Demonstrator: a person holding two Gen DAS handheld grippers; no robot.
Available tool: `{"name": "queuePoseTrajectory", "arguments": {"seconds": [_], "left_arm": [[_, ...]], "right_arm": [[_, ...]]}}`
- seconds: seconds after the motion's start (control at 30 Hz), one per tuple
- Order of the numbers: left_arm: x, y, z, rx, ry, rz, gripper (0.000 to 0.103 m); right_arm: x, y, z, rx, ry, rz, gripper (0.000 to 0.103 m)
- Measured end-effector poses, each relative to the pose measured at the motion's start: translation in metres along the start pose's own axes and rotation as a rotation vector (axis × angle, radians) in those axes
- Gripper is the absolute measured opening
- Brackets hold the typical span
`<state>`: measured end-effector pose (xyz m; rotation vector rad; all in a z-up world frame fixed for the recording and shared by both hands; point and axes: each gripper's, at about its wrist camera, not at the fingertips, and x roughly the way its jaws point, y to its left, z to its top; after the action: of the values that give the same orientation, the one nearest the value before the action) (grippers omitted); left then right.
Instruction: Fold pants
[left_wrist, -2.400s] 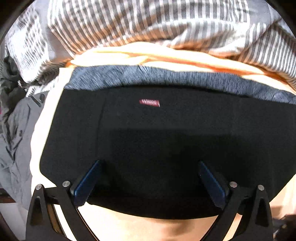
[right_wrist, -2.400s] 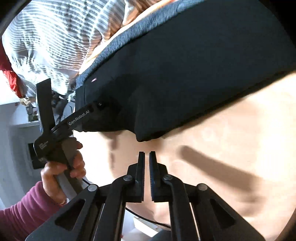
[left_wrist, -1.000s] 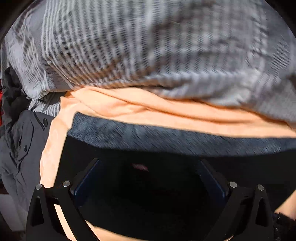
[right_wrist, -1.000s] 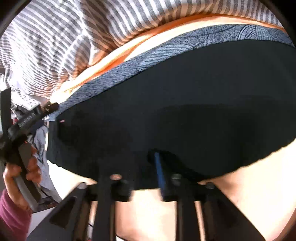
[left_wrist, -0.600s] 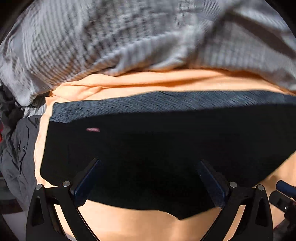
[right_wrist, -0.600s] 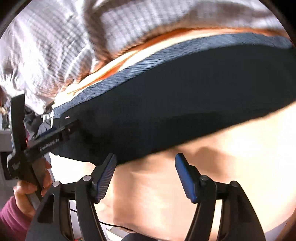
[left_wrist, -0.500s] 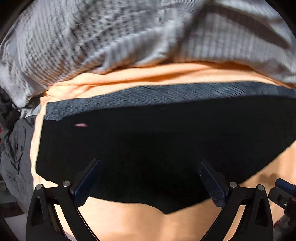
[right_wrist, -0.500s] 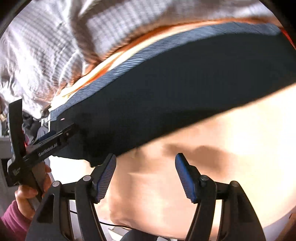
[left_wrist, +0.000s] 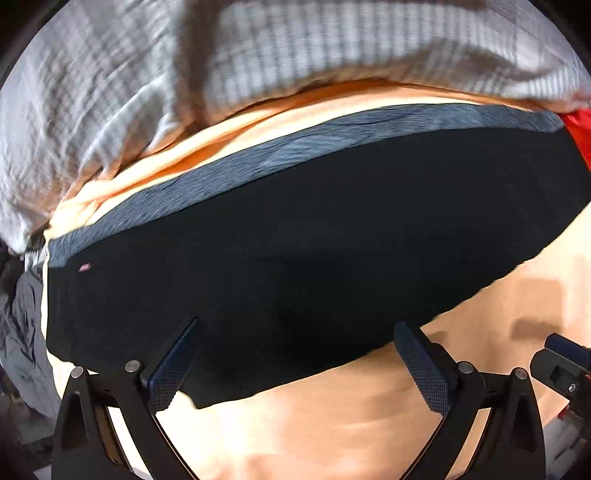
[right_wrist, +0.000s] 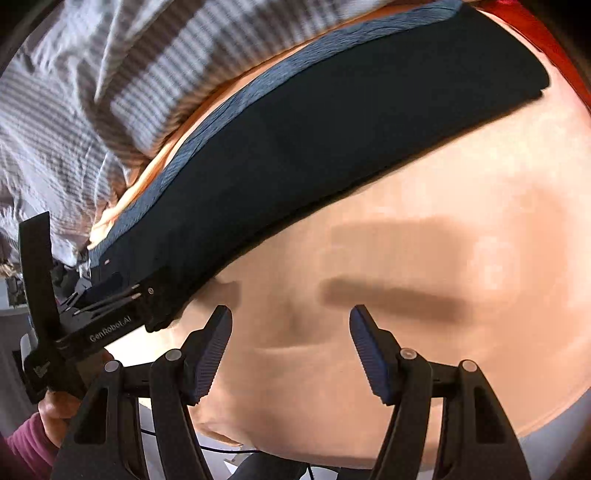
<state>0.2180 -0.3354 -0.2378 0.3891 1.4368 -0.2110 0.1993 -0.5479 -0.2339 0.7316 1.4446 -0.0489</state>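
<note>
Now folded black fabric pants (left_wrist: 314, 236) lay on the peach bedsheet (right_wrist: 424, 258). Left hand-held gripper (left_wrist: 295, 354) stood open, apparently above them; right hand-held gripper (right_wrist: 290, 332) had just been opening, empty.

Work surface is a bed covered with a peach-orange sheet (right_wrist: 424, 258), brightly lit, with hard shadows falling across it. A grey-and-white striped duvet (left_wrist: 258, 48) is bunched along the far edge. Red fabric (left_wrist: 578, 129) shows at the far right corner, and crumpled grey clothing (left_wrist: 18, 332) lies off the left edge.
</note>
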Motion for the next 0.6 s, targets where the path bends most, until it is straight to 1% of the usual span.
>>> {"name": "queuePoseTrajectory", "arguments": {"seconds": [0.2, 0.4, 0.47, 0.6], "left_arm": [[-0.010, -0.045, 0.020, 0.025, -0.003, -0.016, 0.103], [-0.017, -0.082, 0.041, 0.020, -0.006, -0.033, 0.103], [-0.018, -0.092, 0.046, -0.001, -0.003, -0.044, 0.103], [-0.013, -0.110, 0.060, -0.039, 0.009, -0.055, 0.103]], "right_arm": [[-0.021, -0.038, 0.016, 0.046, -0.026, 0.005, 0.070], [-0.041, -0.079, 0.038, 0.088, -0.062, 0.016, 0.070], [-0.047, -0.098, 0.047, 0.131, -0.089, 0.053, 0.070], [-0.060, -0.139, 0.064, 0.234, -0.172, 0.095, 0.070]]}}
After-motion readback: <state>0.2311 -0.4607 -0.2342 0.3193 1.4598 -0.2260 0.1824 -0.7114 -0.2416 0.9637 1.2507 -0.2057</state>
